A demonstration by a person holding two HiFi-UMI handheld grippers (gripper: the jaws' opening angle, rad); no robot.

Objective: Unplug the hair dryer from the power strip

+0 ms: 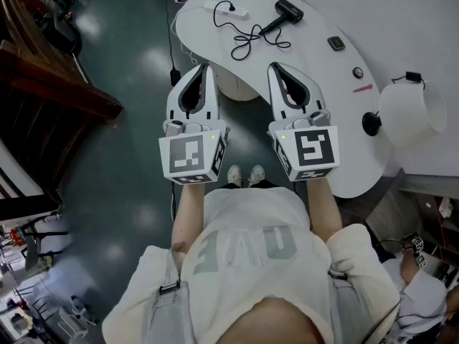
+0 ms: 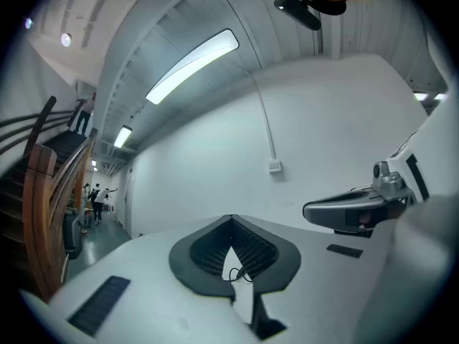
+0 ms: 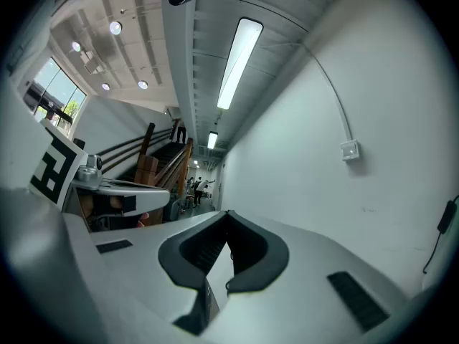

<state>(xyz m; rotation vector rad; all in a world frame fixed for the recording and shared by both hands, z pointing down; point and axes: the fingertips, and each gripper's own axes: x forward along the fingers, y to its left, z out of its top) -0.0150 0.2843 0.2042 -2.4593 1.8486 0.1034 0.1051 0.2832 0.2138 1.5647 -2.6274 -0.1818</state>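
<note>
With the fingers of our left gripper [image 1: 201,70] and right gripper [image 1: 276,70] closed tight on nothing, well short of the power strip [image 1: 228,8], and the hair dryer [image 1: 289,9] just right of it on the surface [image 1: 323,20], we judge the approach comes next, opening for the plug.

Person stands with left forearm [image 1: 188,208] and right forearm [image 1: 320,205] stretched forward, side by side. Left gripper [image 1: 204,67] held level, jaws pressed together, nothing between them. Right gripper [image 1: 275,67] parallel beside it, level, jaws likewise together and empty. Grippers not touching each other.
</note>
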